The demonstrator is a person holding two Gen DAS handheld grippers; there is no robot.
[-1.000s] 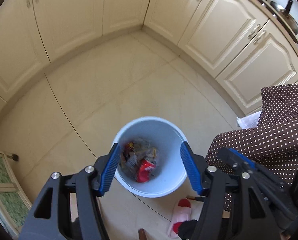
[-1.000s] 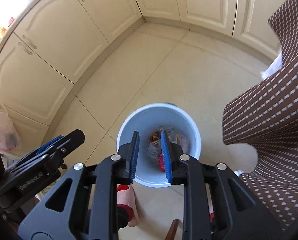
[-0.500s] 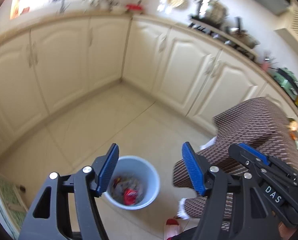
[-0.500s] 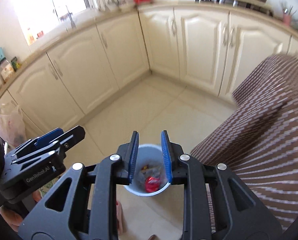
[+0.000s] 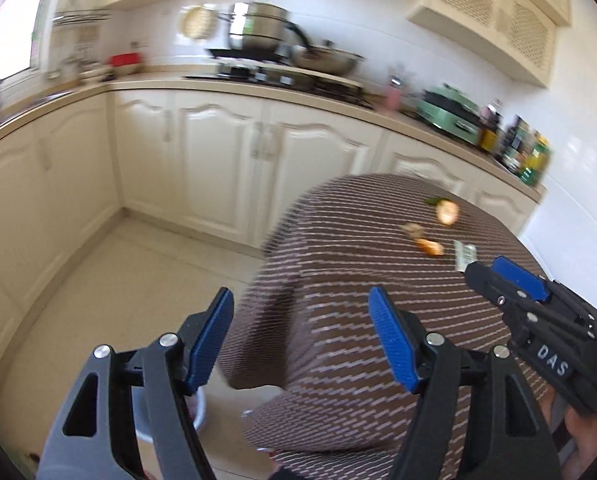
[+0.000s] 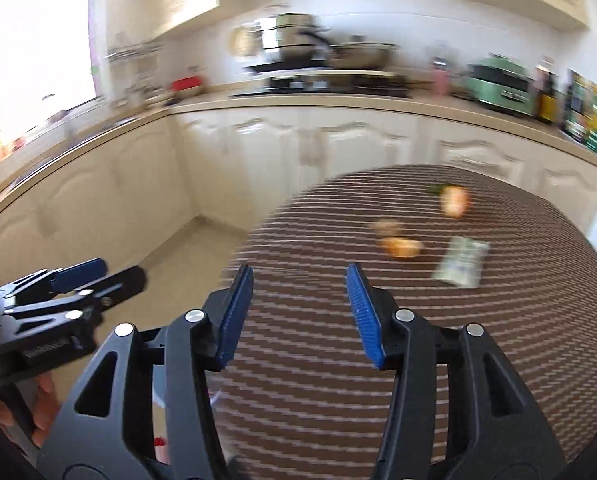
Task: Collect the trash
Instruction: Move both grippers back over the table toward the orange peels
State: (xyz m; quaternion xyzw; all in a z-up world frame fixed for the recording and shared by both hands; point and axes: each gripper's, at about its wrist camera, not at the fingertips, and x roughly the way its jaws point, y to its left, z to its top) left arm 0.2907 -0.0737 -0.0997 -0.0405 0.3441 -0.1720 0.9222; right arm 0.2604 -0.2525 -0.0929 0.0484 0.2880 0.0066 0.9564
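Four scraps of trash lie on the brown patterned cloth of the desk, toward its far right part: a crumpled pale wrapper, an orange peel piece just left of it, a small tan scrap touching or nearly touching that peel, and a rounder orange piece with a bit of green behind it, farther back. Motion blur hides finer detail. Both tools are empty: the right hand-held gripper has its jaws spread wide over the near cloth, and the left hand-held gripper is equally wide, off the desk's left edge. All the scraps look light. The wrapper is probably thin and crinkly, so pinching a raised fold at its near edge should hold better than pressing it flat. The peels look soft and curled; closing across a curl's narrow width seems safest, gently, since they may slide on the cloth.
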